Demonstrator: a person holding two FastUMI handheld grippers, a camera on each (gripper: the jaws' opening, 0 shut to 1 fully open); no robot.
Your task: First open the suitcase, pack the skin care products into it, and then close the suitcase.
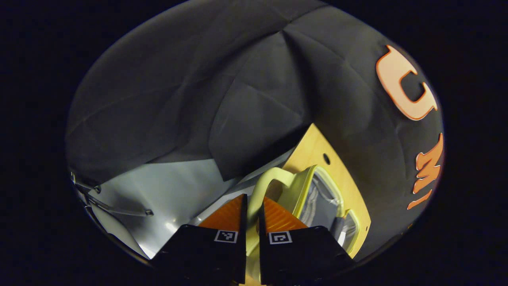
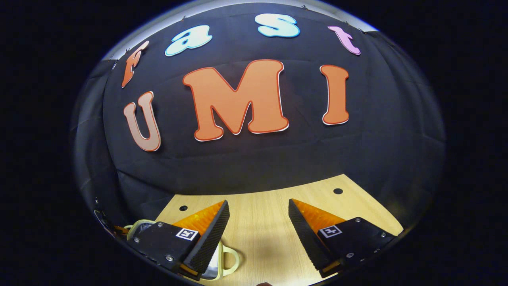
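left gripper [image 1: 252,216] pinched the suitcase handle [image 1: 265,186] at 6 o'clock, presumably to work the lid; right gripper [image 2: 258,220] hung wide open, empty.

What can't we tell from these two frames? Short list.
- Suitcase contents: left gripper view, lining too dim and cut off by the image edge; skin care products can't be made out.
- Handle grip: left gripper fingers flank it, but contact on both sides is hidden by the fingers themselves.
- Suitcase body: right gripper view, mostly behind the right gripper's left finger and cut by the bottom edge.
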